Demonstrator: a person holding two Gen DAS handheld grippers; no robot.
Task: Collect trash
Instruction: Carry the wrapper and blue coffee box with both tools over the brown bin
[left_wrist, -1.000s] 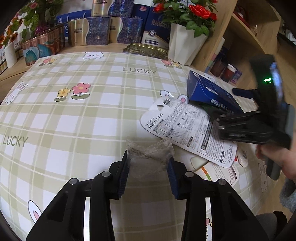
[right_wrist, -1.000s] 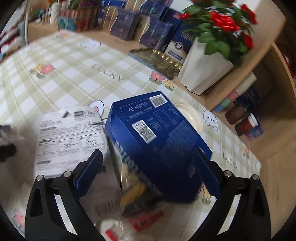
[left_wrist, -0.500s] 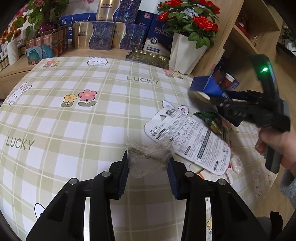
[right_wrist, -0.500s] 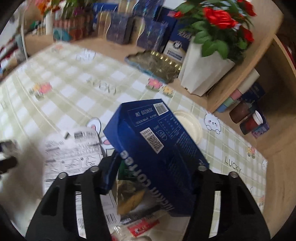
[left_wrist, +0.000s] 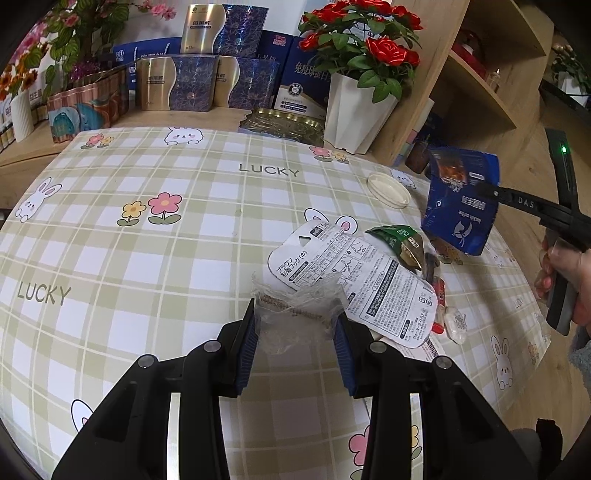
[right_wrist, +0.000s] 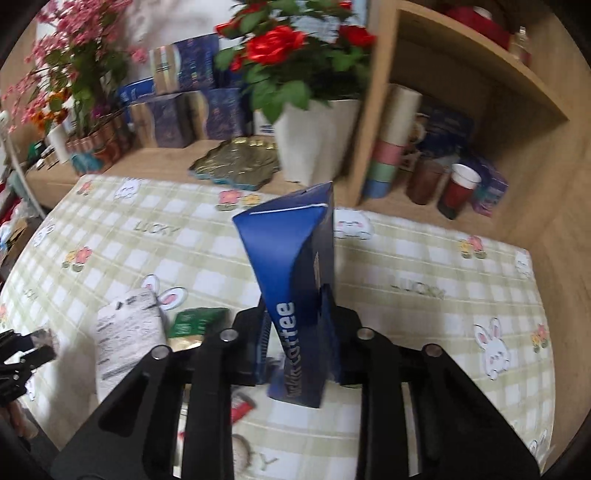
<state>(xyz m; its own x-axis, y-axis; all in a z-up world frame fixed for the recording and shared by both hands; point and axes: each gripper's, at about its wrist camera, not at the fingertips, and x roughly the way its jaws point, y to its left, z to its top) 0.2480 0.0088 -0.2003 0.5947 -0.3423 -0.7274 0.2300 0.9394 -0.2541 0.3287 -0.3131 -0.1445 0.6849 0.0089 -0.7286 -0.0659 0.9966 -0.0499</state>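
Observation:
My left gripper (left_wrist: 295, 328) is shut on a crumpled clear plastic wrapper (left_wrist: 295, 314) just above the checked tablecloth (left_wrist: 147, 240). My right gripper (right_wrist: 297, 332) is shut on a squashed blue coffee box (right_wrist: 295, 266) and holds it in the air; the box also shows in the left wrist view (left_wrist: 460, 199) at the right, above the table's edge. On the cloth lie a white printed card (left_wrist: 354, 277), a green and gold sachet (left_wrist: 400, 240) and small wrappers (left_wrist: 450, 317).
A white saucer (left_wrist: 388, 186) sits near the far right edge of the table. Behind the table stand a white pot of red roses (left_wrist: 356, 110), a gold tray (left_wrist: 280, 123), stacked gift boxes (left_wrist: 192, 81) and a wooden shelf with cups (right_wrist: 458, 188).
My right gripper has closed on the blue coffee box and lifted it up and to the right, off the pile. The green sachet beneath it now shows. My left gripper still holds the clear wrapper.

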